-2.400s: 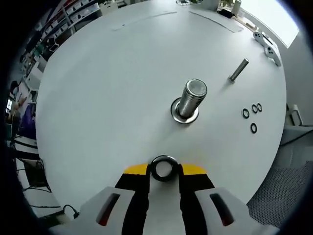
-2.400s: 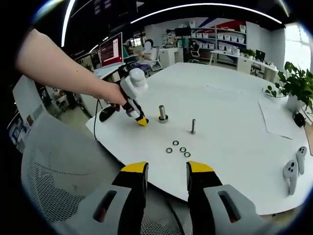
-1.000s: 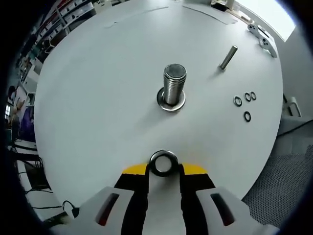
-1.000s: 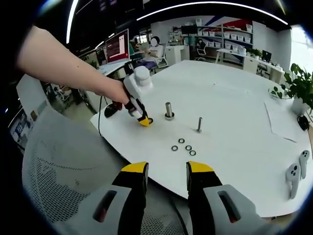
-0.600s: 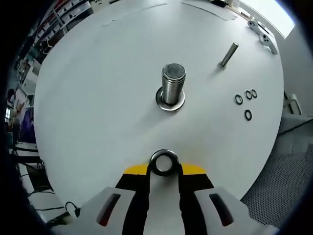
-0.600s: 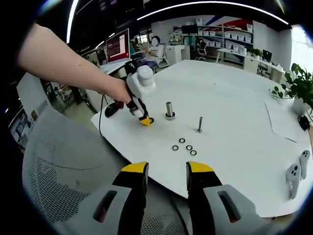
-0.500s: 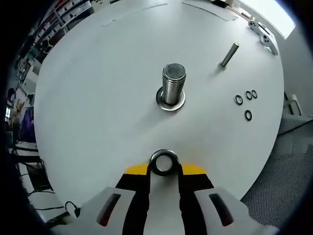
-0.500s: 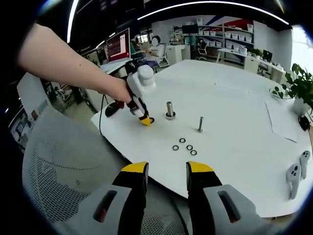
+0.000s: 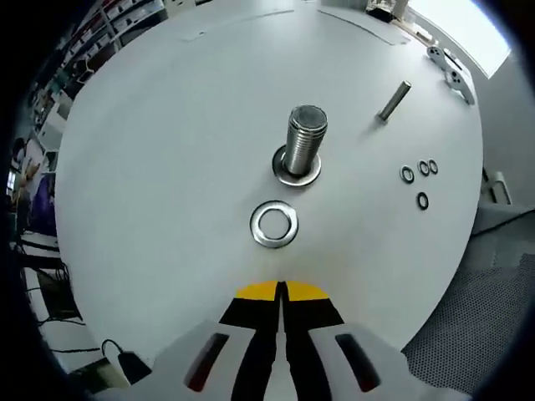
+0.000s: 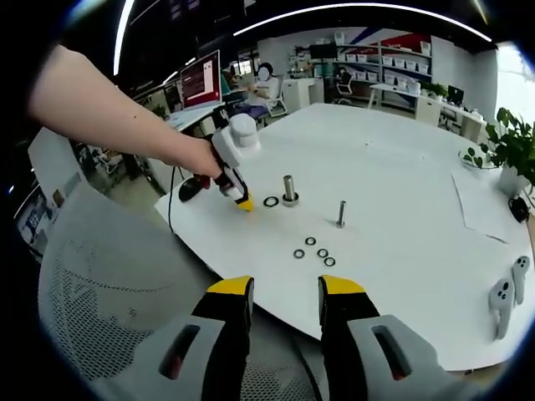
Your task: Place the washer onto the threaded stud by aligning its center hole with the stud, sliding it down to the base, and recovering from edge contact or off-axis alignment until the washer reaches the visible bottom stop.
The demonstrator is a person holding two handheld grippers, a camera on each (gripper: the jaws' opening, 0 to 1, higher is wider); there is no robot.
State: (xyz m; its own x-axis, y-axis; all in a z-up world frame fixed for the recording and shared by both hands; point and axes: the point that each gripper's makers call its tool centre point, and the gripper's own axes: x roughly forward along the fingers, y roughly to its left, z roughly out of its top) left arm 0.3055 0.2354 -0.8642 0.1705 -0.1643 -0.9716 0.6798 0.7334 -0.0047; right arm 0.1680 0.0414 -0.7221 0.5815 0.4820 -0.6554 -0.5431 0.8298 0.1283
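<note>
Left gripper view: the left gripper (image 9: 281,292) has its yellow-tipped fingers pressed together, holding nothing. The washer (image 9: 274,224) lies flat on the white bench (image 9: 150,150), between the fingertips and the threaded stud (image 9: 302,150), close to the stud's base but apart from it. The stud stands upright on a flat metal base ring. Beyond the stud a thinner bolt (image 9: 393,101) leans away, and to its side sit four small black rings (image 9: 418,180); their material is too small to make out.

Right gripper view: the right gripper (image 10: 284,292) hangs off the bench edge above a mesh chair (image 10: 109,292), fingers narrowly apart and empty. Far off, a person's hand (image 10: 196,159) holds the left gripper with its tip beside the washer, just short of the stud. The stud's threads are too small to see here.
</note>
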